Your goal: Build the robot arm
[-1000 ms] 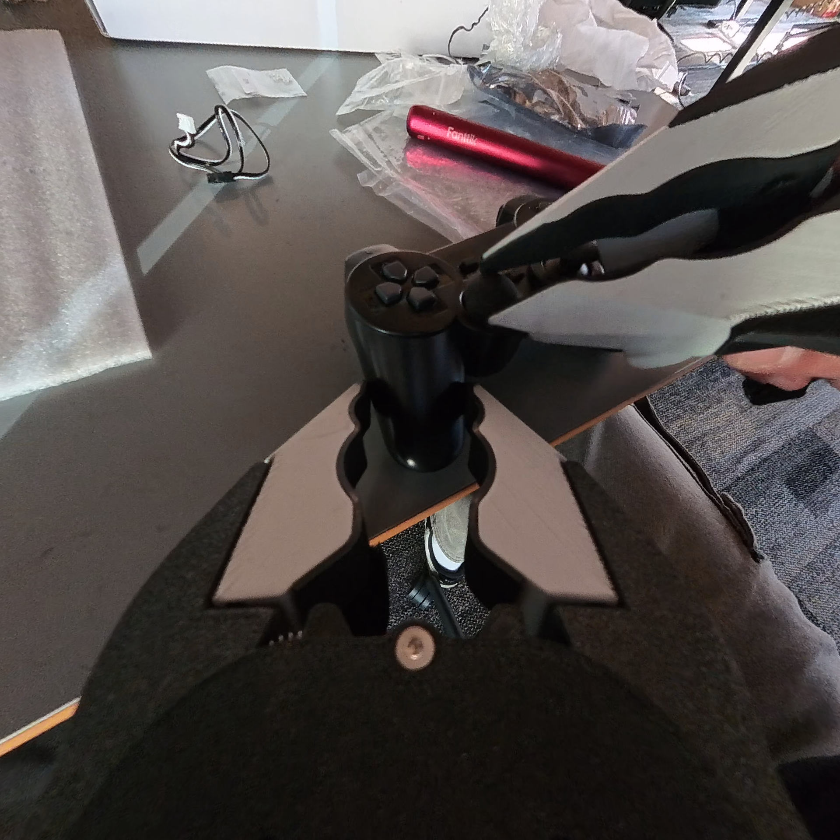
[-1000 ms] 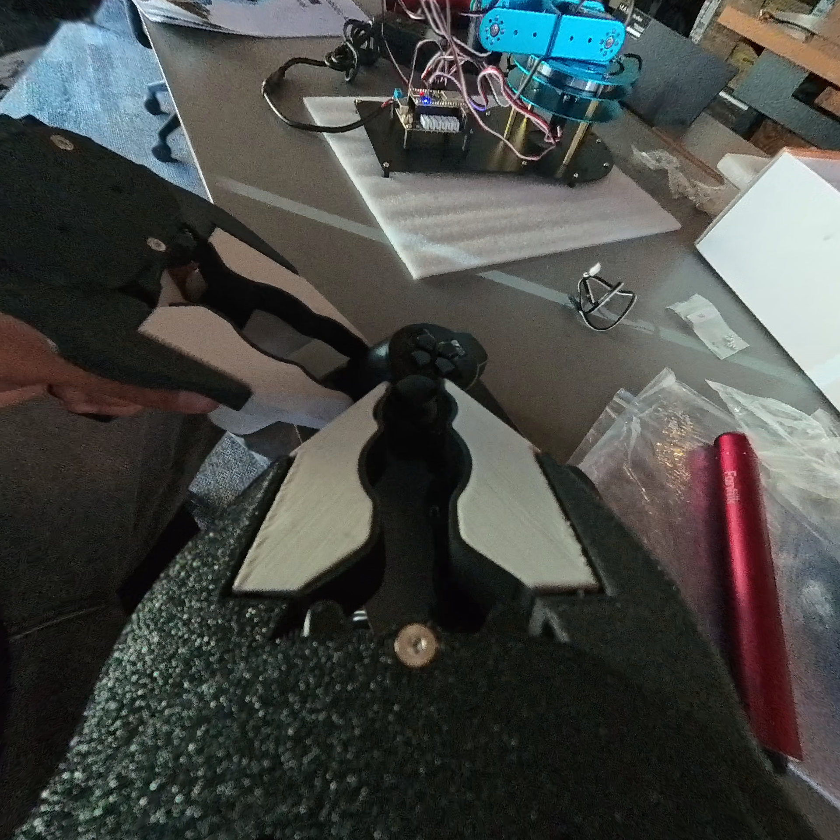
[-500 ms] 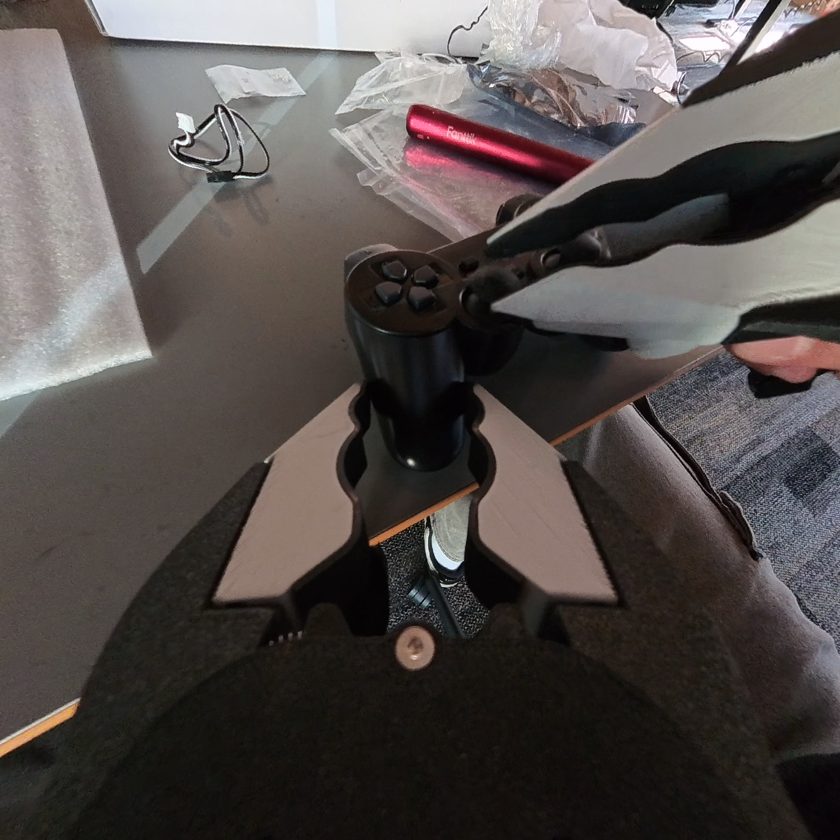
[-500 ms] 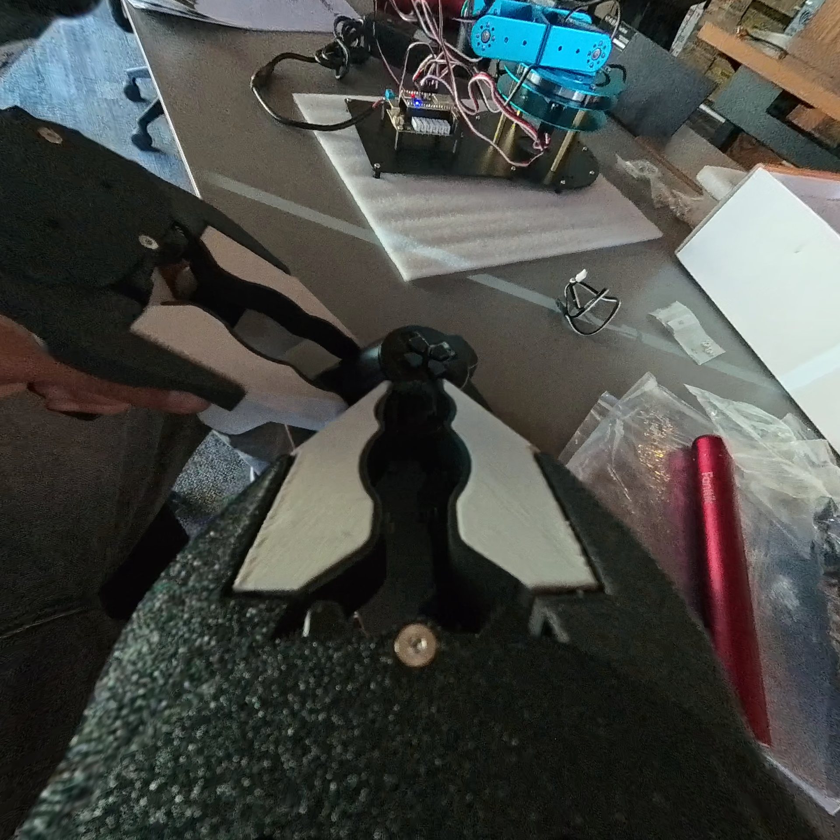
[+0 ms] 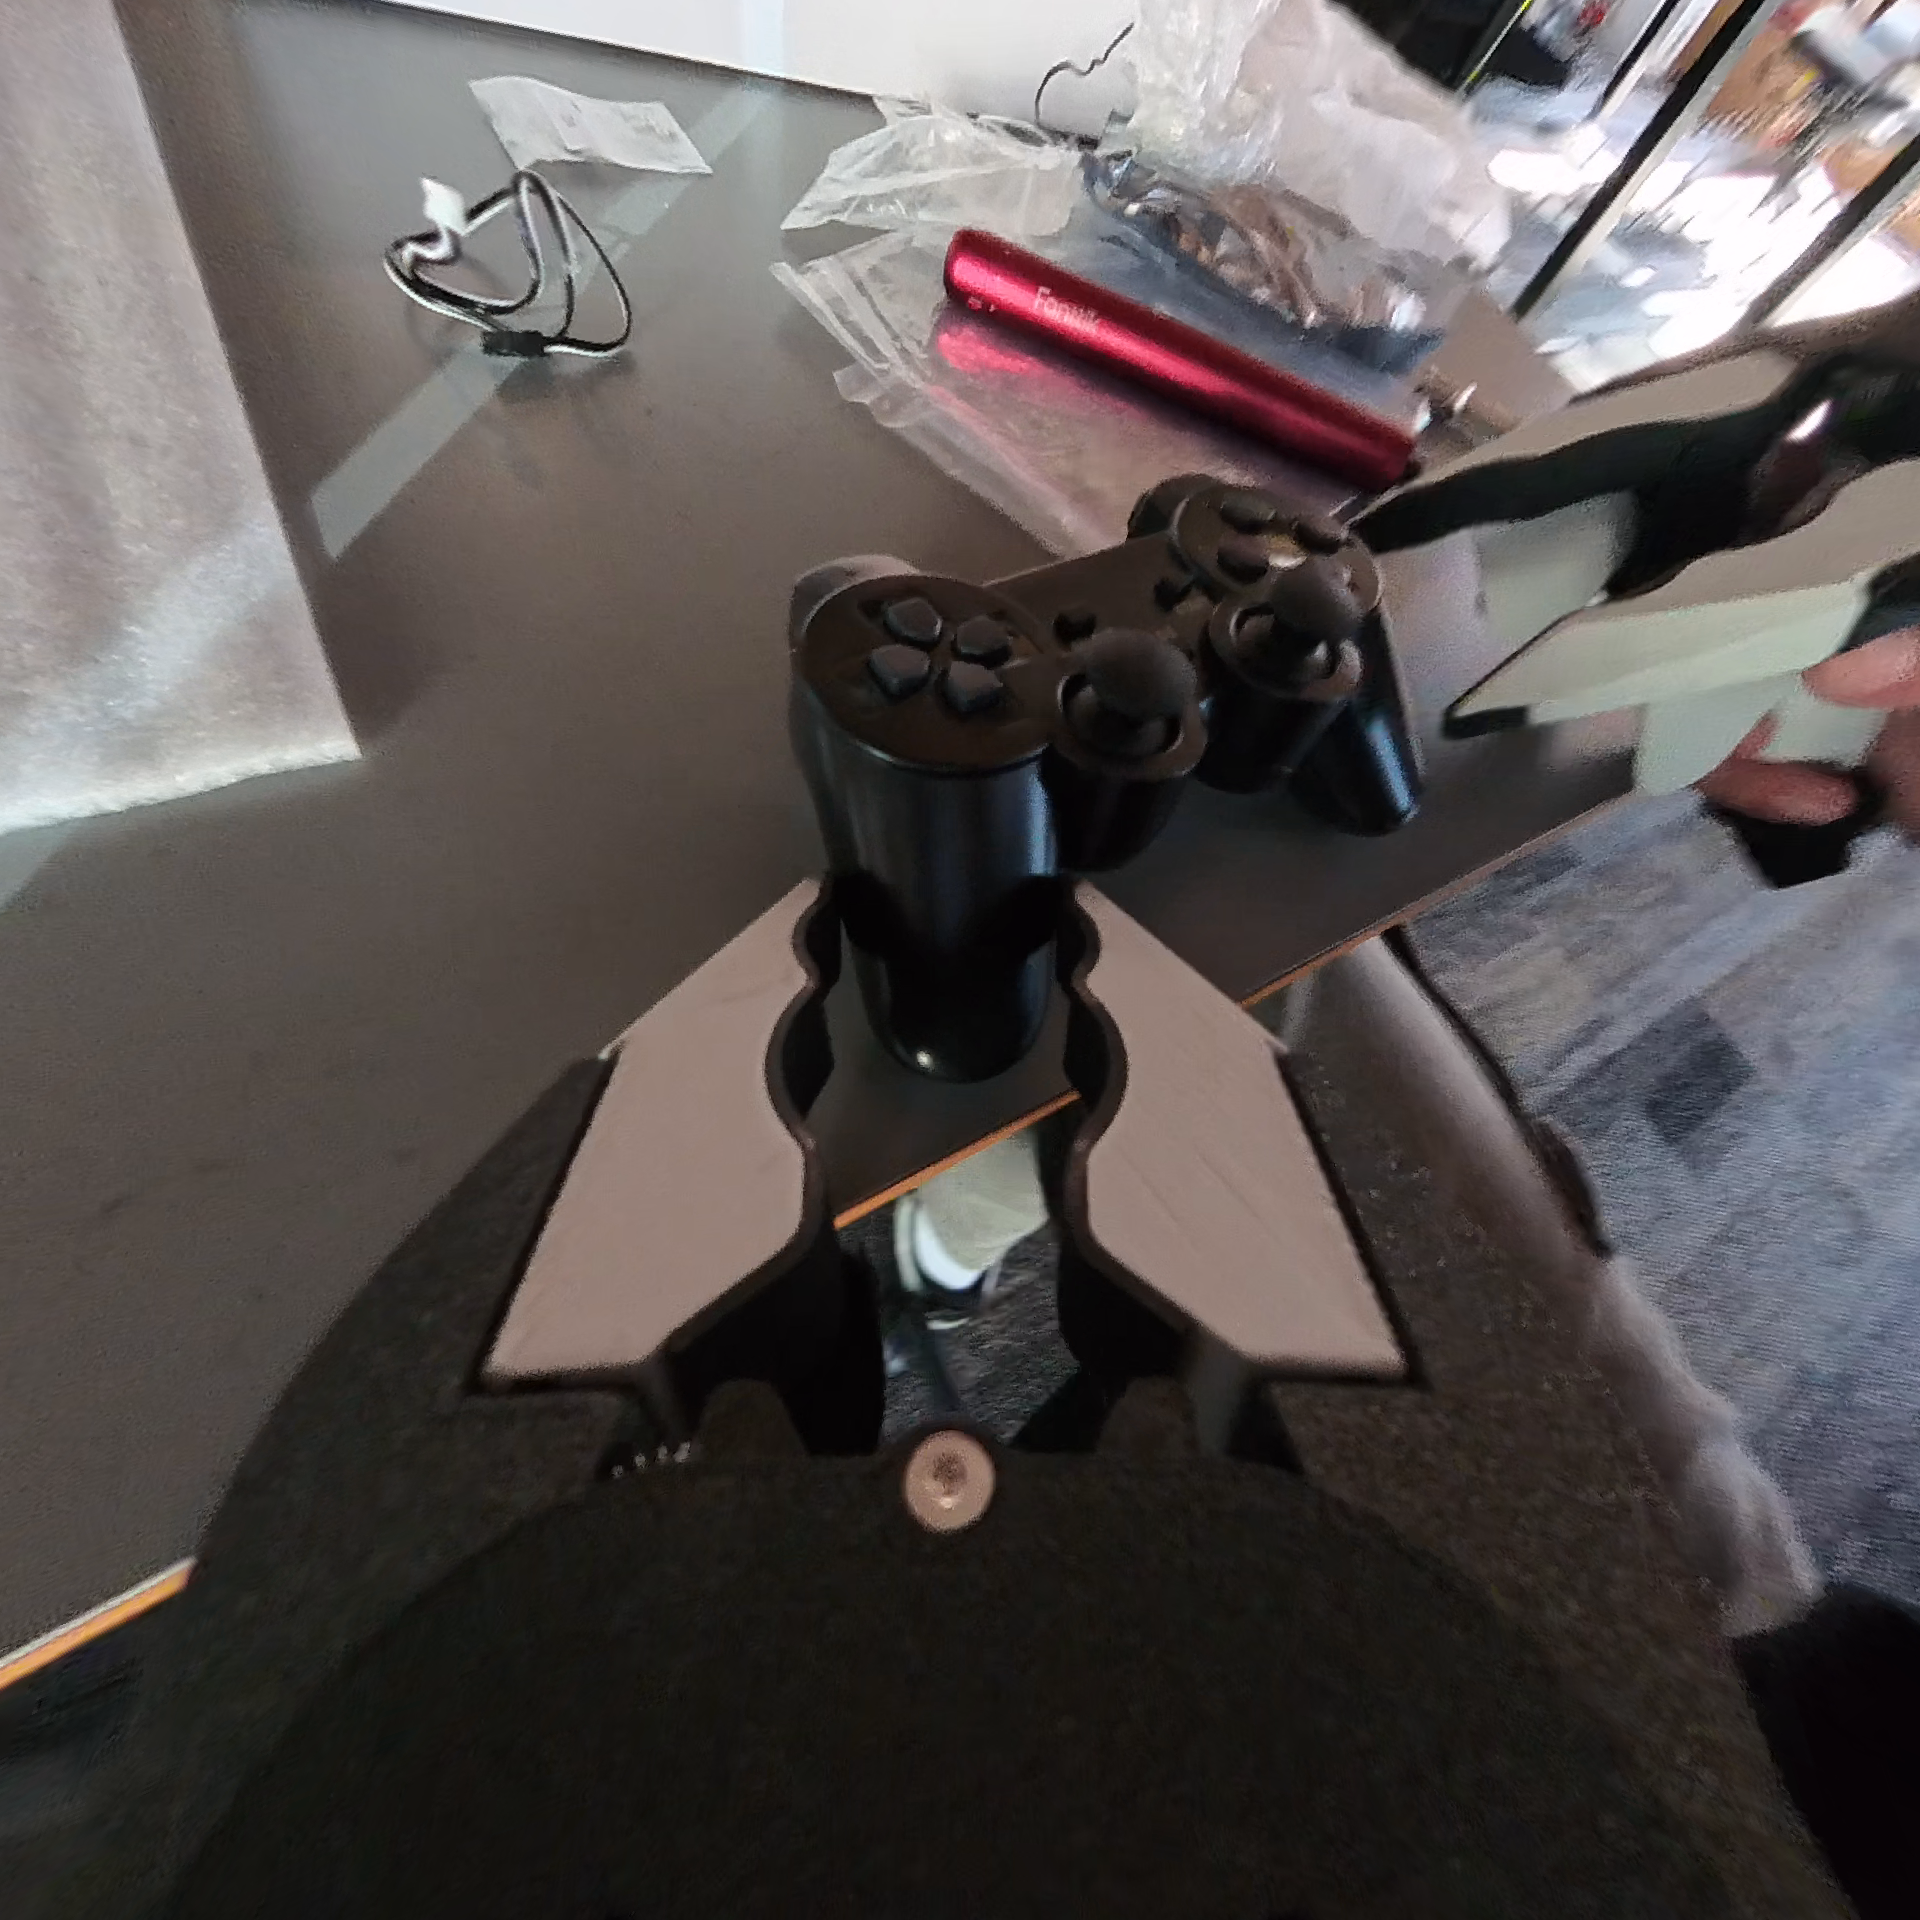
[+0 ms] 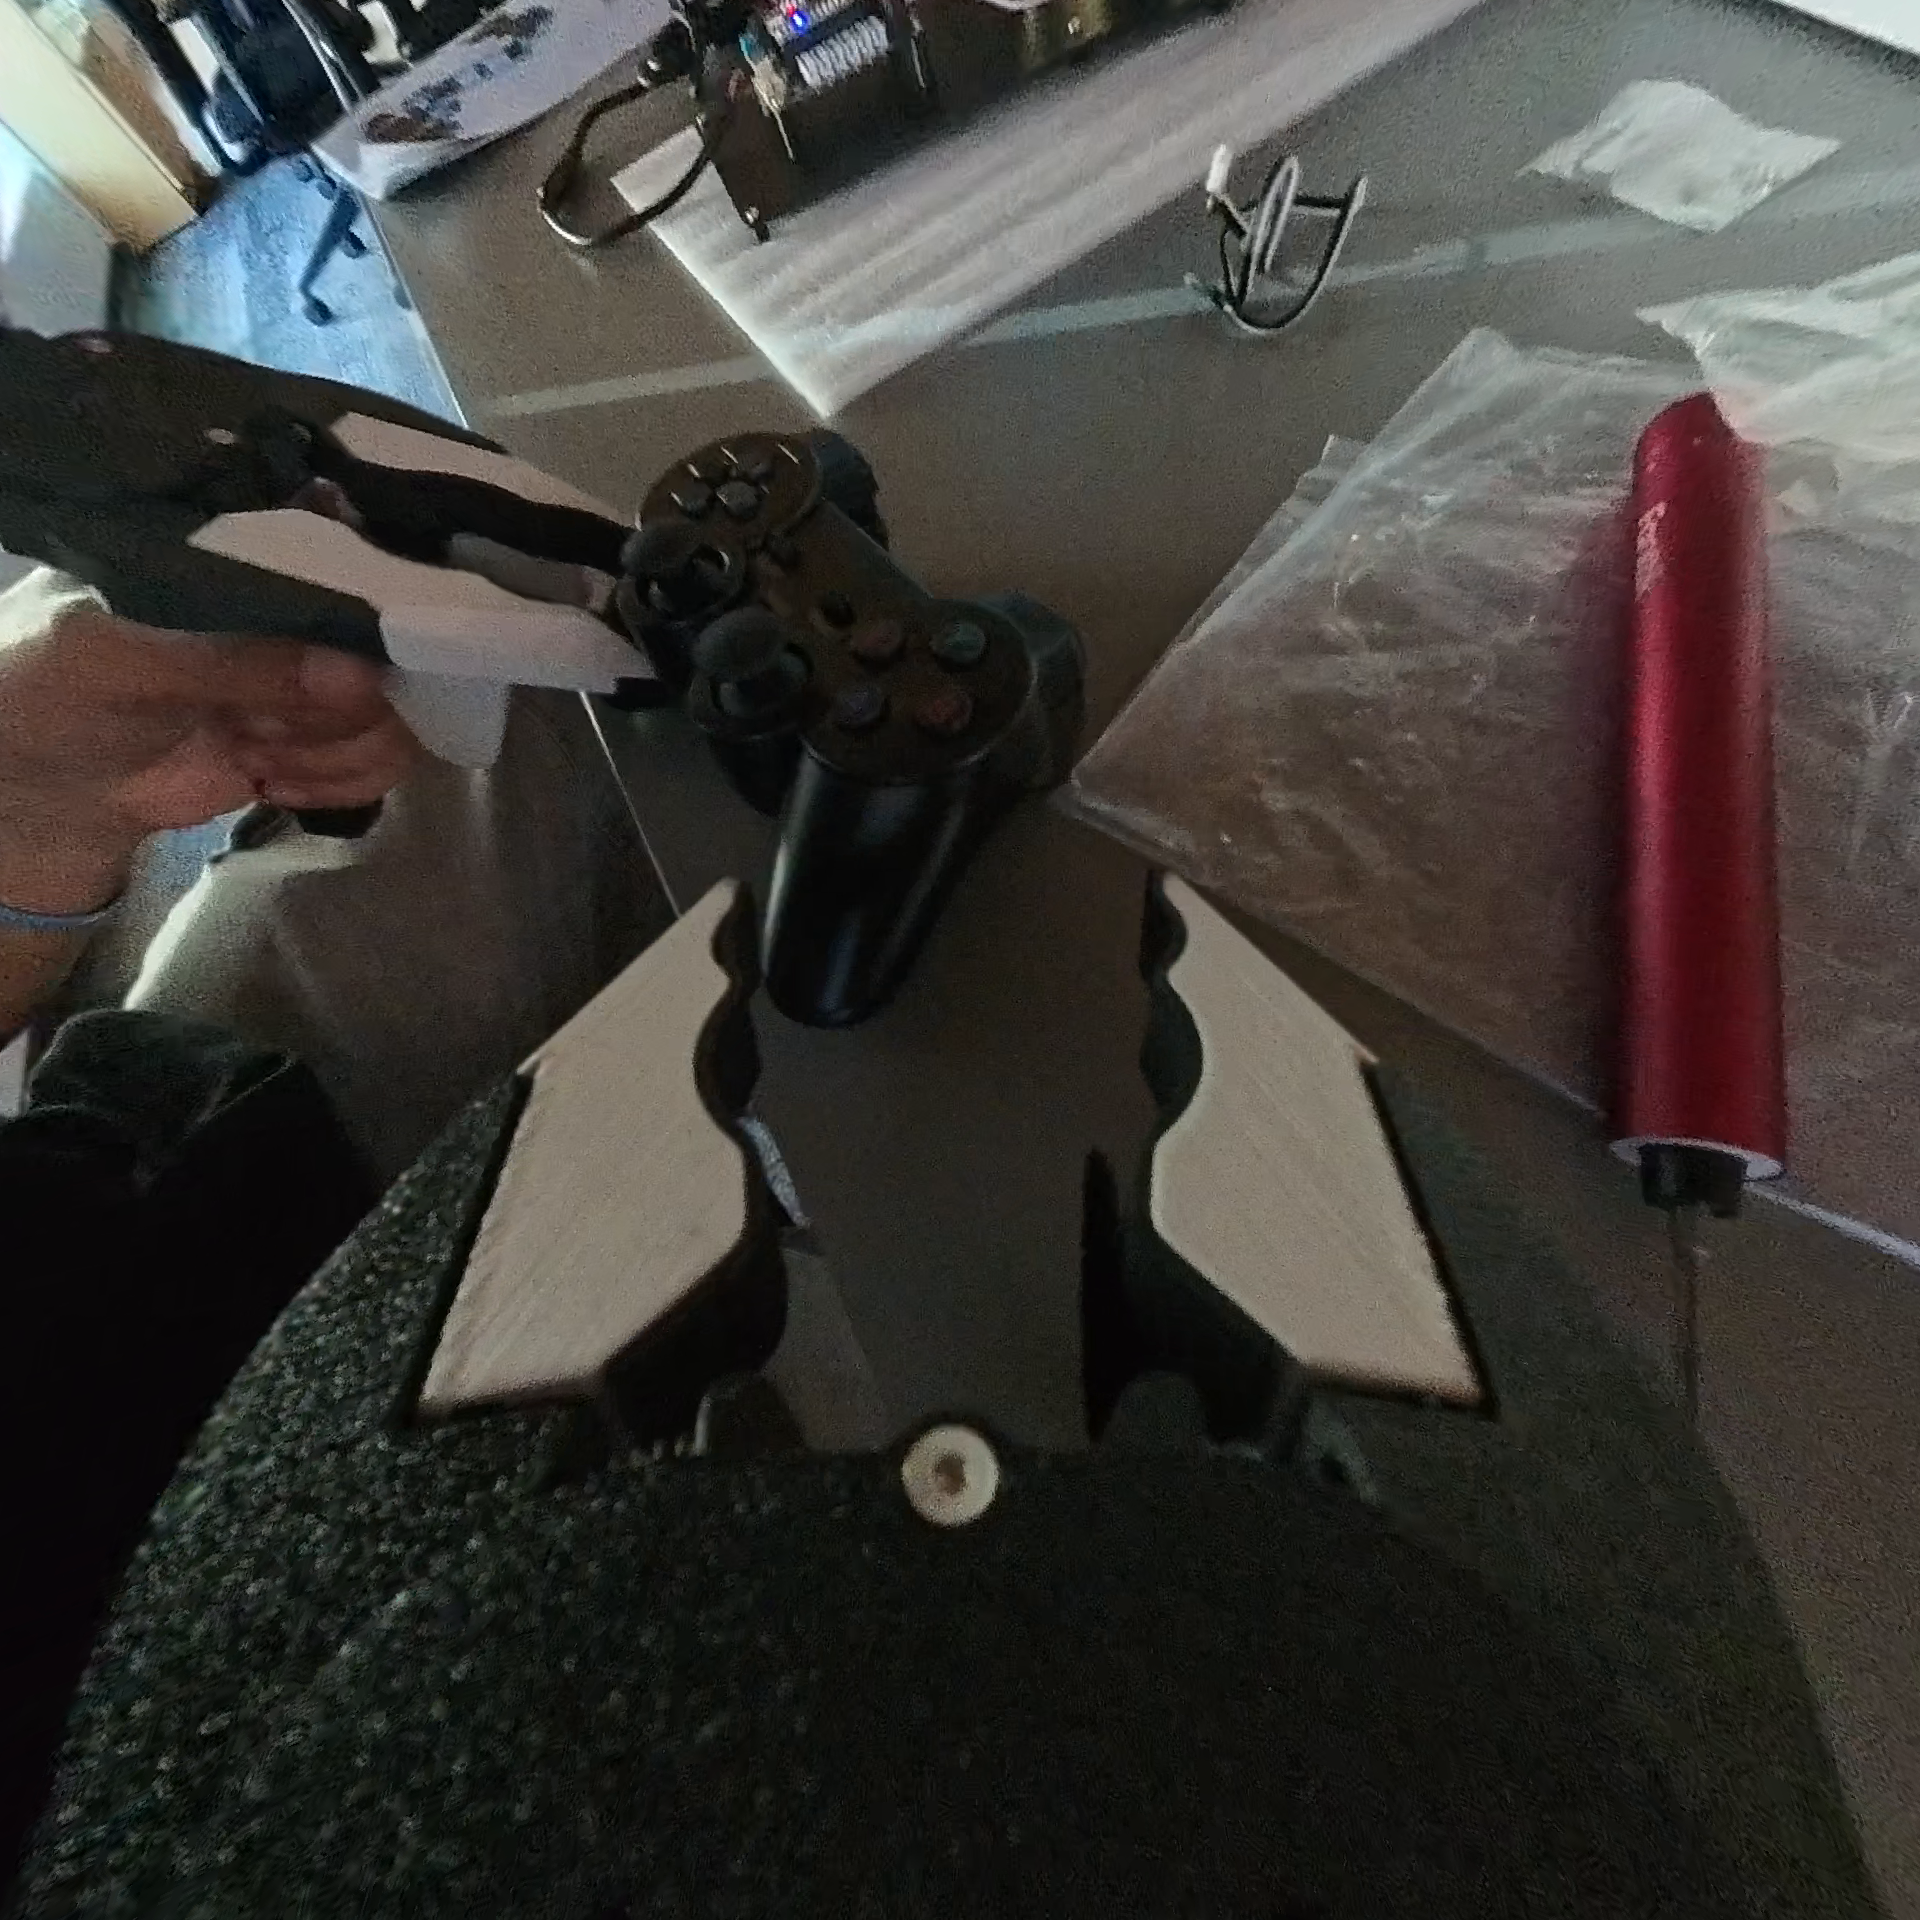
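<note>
A dark grey counter (image 5: 520,623) fills both views, and the black gamepad (image 5: 1039,675) sits by its front edge. Your left tongs (image 5: 940,935) pinch the handle on the direction-pad side, low down. Your right tongs (image 6: 948,888) are spread, with the other handle's tip just between them, unclamped. The handles look glossy and rounded (likely slippery), so keep that pinch square and firm. Nearby, on clear plastic bags (image 6: 1351,675), lies a red cylinder (image 5: 1174,353) bearing small white lettering.

One black game controller (image 5: 1091,675), one red cylinder (image 5: 1174,348), one small coiled wire (image 5: 509,275), two grippers, one foam sheet (image 5: 125,468), several clear plastic bags (image 6: 1382,665) on one counter (image 5: 468,623).
</note>
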